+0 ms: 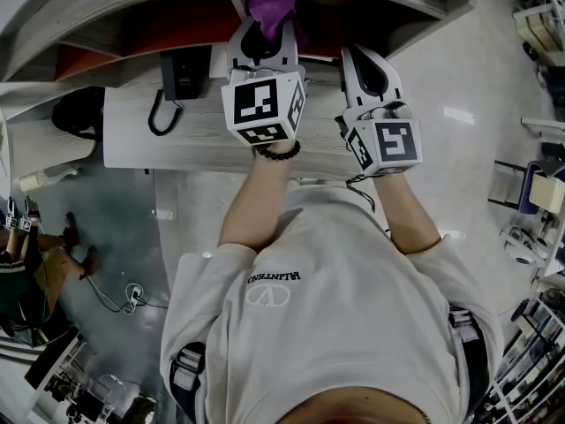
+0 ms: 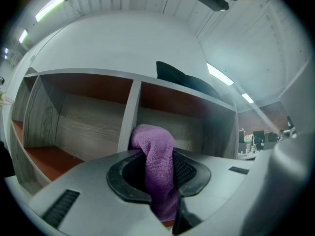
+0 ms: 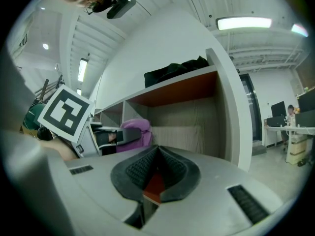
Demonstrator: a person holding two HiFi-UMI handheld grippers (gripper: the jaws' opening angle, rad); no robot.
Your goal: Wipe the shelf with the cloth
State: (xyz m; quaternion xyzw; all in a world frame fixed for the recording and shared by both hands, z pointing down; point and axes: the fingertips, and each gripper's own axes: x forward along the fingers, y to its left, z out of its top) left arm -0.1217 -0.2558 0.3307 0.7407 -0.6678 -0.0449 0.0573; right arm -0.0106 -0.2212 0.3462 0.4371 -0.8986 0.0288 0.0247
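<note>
A purple cloth is pinched in my left gripper, which is shut on it at the front of the grey shelf. In the left gripper view the cloth hangs between the two pads and bunches up in front of the shelf's upright divider. My right gripper is just to the right, level with the shelf's front edge, its jaws shut with nothing between them. From the right gripper view, the cloth and left gripper show at the left, before the right-hand compartment.
The shelf has red-brown boards and grey wood-grain walls. A black bag lies on top of it. A black device with a cord sits on the light wooden desk. A seated person is at the far left.
</note>
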